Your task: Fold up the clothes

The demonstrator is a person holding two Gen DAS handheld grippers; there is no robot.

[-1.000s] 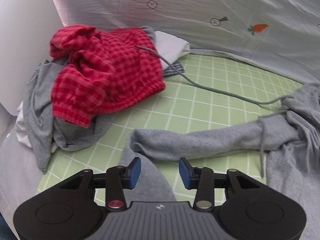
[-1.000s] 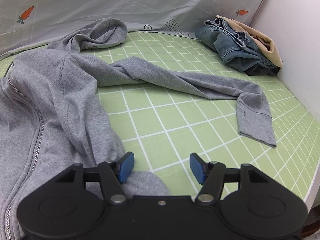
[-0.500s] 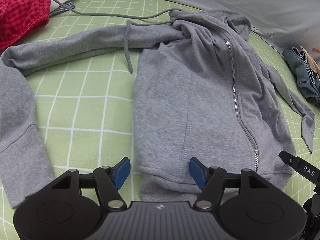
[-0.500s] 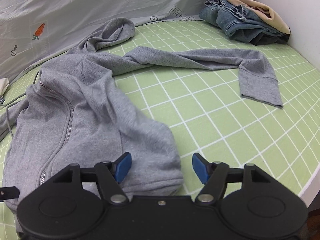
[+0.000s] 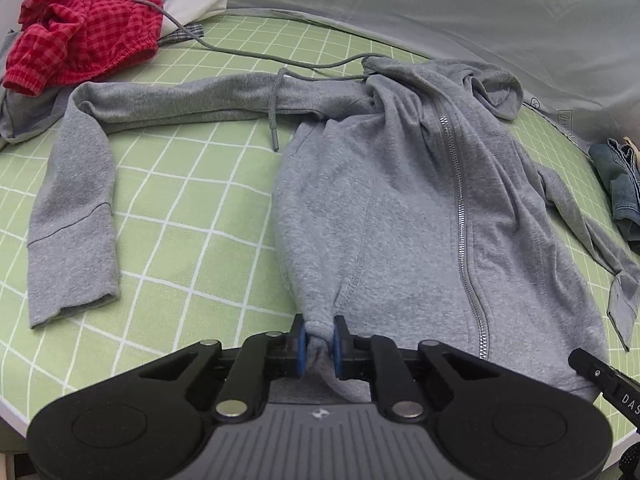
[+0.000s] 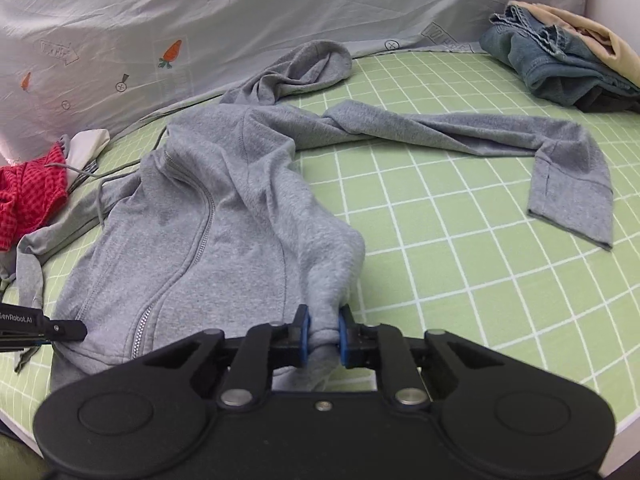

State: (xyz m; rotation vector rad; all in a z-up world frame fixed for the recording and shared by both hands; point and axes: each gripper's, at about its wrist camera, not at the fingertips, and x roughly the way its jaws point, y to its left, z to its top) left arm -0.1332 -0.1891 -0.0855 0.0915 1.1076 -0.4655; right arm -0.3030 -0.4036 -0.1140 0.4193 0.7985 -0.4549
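We have both the left gripper [image 5: 319, 340] and the right gripper [image 6: 323, 339] clamped on the bottom hem of the grey hoodie [image 5: 400, 208] lying frame-centre on the green grid sheet [image 5: 188, 208], so next probably lift evenly and fold toward the hood.

Bed with green checked sheet [image 5: 192, 184]. On it: grey hoodie [image 5: 400, 208] spread flat, red checked garment [image 5: 84, 32] at one corner, folded jeans [image 6: 560, 68] at another.
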